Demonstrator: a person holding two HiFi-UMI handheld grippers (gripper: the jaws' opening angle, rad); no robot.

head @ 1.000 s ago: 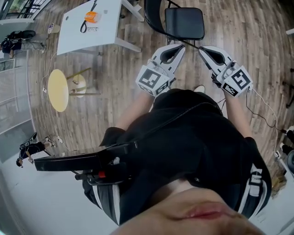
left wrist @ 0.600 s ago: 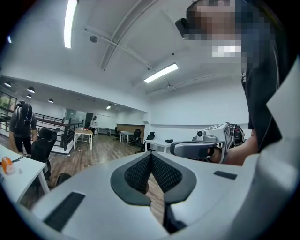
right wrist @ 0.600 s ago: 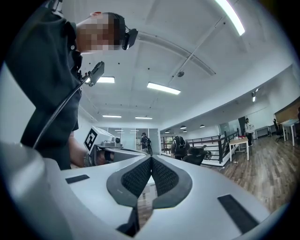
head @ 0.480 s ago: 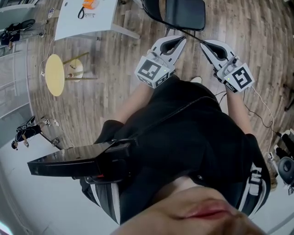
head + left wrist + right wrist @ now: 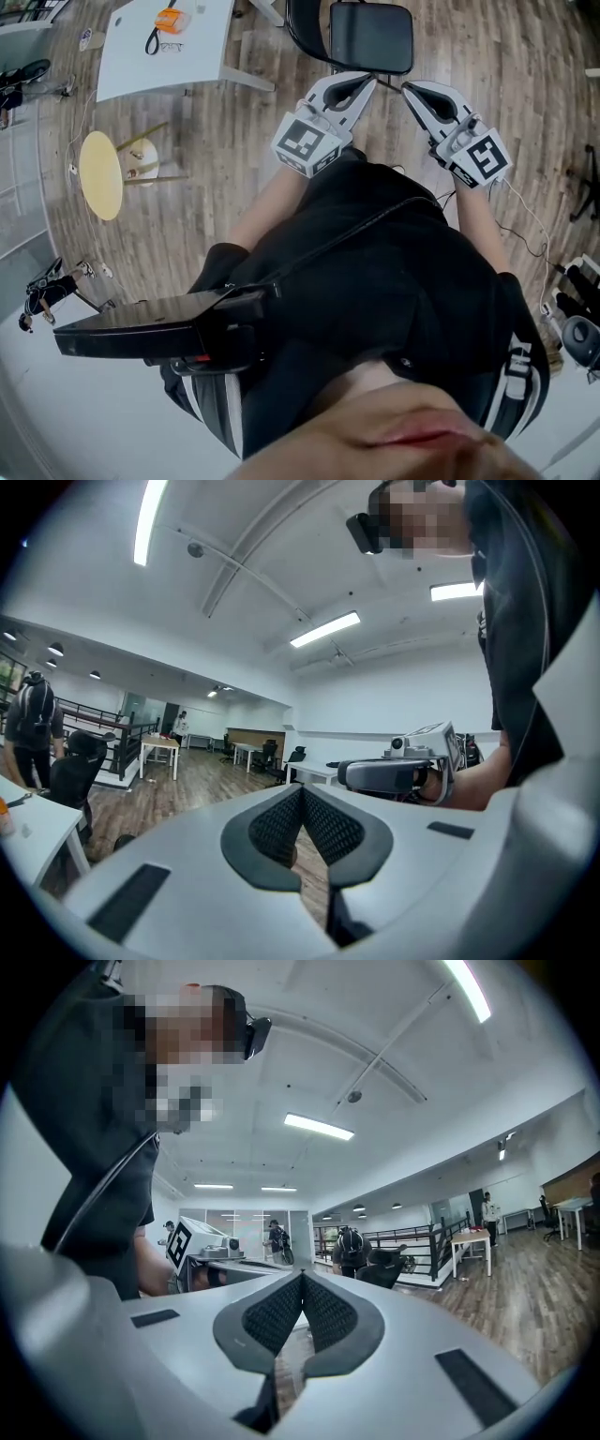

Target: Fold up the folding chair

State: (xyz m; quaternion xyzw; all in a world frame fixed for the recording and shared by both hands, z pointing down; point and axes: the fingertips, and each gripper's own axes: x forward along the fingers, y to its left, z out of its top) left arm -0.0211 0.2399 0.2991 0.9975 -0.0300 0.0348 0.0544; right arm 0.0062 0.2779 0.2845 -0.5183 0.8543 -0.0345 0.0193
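The wooden floor (image 5: 234,122) spreads out below you; the white table (image 5: 178,52) stands at upper left; the folding chair (image 5: 370,36) stands open straight ahead, its black seat just beyond your tips; your left gripper (image 5: 364,79) and right gripper (image 5: 410,89) both have jaws pressed together, pinching nothing

1. Folding chair (image 5: 370,36): black seat, black frame.
2. Left gripper (image 5: 366,82): light grey shell; marker cube (image 5: 305,142) with black-and-white squares; pads (image 5: 277,825) dark grey with a fine grid texture.
3. Right gripper (image 5: 410,89): light grey shell, black-and-white marker squares, dark grid-textured pads.
4. Floor (image 5: 244,159): grey-brown wood-plank pattern.
5. Table (image 5: 178,56): white; orange item (image 5: 170,20) on top.
6. Round stool (image 5: 100,174): pale yellow top, light wooden legs.
7. Person's top (image 5: 375,281): black, white side stripes.
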